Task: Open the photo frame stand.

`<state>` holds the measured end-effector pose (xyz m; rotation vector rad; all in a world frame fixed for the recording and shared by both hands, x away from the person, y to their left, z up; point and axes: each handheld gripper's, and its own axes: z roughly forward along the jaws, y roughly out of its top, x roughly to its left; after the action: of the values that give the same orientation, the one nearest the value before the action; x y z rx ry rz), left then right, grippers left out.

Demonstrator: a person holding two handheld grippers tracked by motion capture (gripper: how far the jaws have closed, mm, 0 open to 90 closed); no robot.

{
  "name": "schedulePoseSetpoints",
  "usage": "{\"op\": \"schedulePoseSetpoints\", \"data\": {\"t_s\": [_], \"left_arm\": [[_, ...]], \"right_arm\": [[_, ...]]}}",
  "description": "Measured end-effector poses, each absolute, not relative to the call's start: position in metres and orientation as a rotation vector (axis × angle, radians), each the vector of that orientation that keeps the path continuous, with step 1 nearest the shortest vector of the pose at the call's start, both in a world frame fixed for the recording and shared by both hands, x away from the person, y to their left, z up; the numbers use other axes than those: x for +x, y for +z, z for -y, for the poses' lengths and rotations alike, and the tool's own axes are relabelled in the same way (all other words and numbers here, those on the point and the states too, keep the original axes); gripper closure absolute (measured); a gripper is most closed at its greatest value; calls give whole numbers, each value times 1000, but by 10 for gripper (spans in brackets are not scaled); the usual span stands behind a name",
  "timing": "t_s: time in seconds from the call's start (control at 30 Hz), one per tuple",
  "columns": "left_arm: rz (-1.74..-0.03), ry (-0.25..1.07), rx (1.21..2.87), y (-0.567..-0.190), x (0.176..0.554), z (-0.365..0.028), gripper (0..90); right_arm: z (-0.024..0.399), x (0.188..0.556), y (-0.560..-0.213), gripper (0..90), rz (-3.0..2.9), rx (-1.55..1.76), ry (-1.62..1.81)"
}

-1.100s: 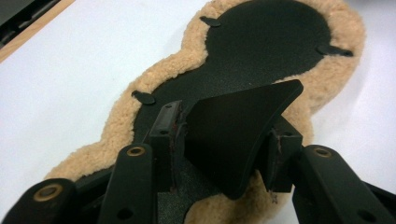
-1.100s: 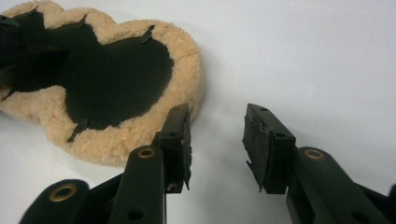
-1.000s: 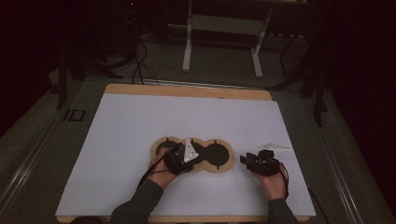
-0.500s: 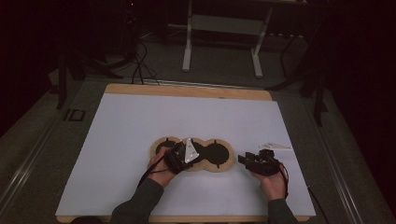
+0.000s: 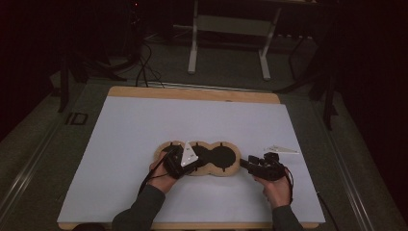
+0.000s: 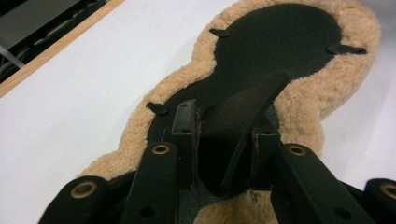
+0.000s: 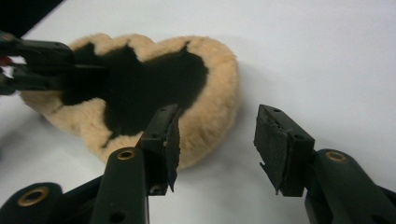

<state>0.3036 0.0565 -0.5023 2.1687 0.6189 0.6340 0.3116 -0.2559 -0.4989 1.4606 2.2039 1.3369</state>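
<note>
Your left gripper [image 6: 224, 140] has its jaws clamped on a lifted black flap [image 6: 254, 126] of the fleece-edged pad [image 5: 199, 159]; your right gripper [image 7: 217, 144] has its jaws apart with nothing between them, and they have just been opening.

The pad is a flat, three-lobed piece: a black inner face ringed by a tan, woolly border, with small black tabs poking out over the fleece at the rim. It lies flat on the white-covered desk [image 5: 144, 125], towards your edge of it.

The high view shows the whole outline of the pad, with your left hand [image 5: 161, 175] over its left lobe and your right hand [image 5: 276, 190] just past its right end, the right gripper's tips close to that end. It also shows a small pale wedge-shaped piece [image 5: 283, 149] lying beyond the pad's right end. The left gripper view shows up close that the black flap stands bent up from the pad's near lobe between the jaws. The right gripper view shows the pad's rounded end [image 7: 210, 93] lying just beyond and left of its open jaws, one jaw tip overlapping the fleece border, the other over bare desk, and your left gripper at the pad's far end.
</note>
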Motion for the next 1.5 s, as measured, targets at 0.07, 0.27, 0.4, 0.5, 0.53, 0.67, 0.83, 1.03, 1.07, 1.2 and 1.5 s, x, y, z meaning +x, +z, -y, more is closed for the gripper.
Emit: {"op": "schedulePoseSetpoints", "data": {"t_s": [0.07, 0.27, 0.4, 0.5, 0.53, 0.67, 0.83, 1.03, 1.07, 1.2, 1.5], "left_arm": [[-618, 634, 2157, -503, 302, -58, 709], [-610, 648, 2143, -505, 299, -60, 709], [-625, 636, 2105, -504, 299, -64, 709], [-631, 629, 2095, -503, 299, -67, 709], [-632, 629, 2087, -503, 299, -67, 709], [-648, 628, 2059, -502, 298, -71, 709], [-662, 637, 2025, -503, 295, -74, 709], [-671, 627, 2003, -505, 295, -77, 708], [-673, 624, 1997, -506, 295, -77, 708], [-681, 626, 1986, -507, 294, -78, 708], [-683, 615, 1961, -509, 294, -83, 717]], "right_arm": [[250, 312, -498, 479, -2216, 1449, 1342], [242, 315, -498, 450, -2249, 1439, 1345], [240, 319, -496, 423, -2269, 1442, 1348], [239, 323, -494, 422, -2275, 1447, 1357], [238, 324, -493, 420, -2280, 1451, 1362], [236, 330, -488, 420, -2315, 1474, 1379], [233, 334, -482, 417, -2344, 1498, 1379], [226, 342, -478, 409, -2393, 1521, 1313], [226, 343, -478, 410, -2400, 1540, 1308], [226, 348, -481, 406, -2413, 1591, 1315], [227, 359, -487, 375, -2460, 1677, 1357]]}}
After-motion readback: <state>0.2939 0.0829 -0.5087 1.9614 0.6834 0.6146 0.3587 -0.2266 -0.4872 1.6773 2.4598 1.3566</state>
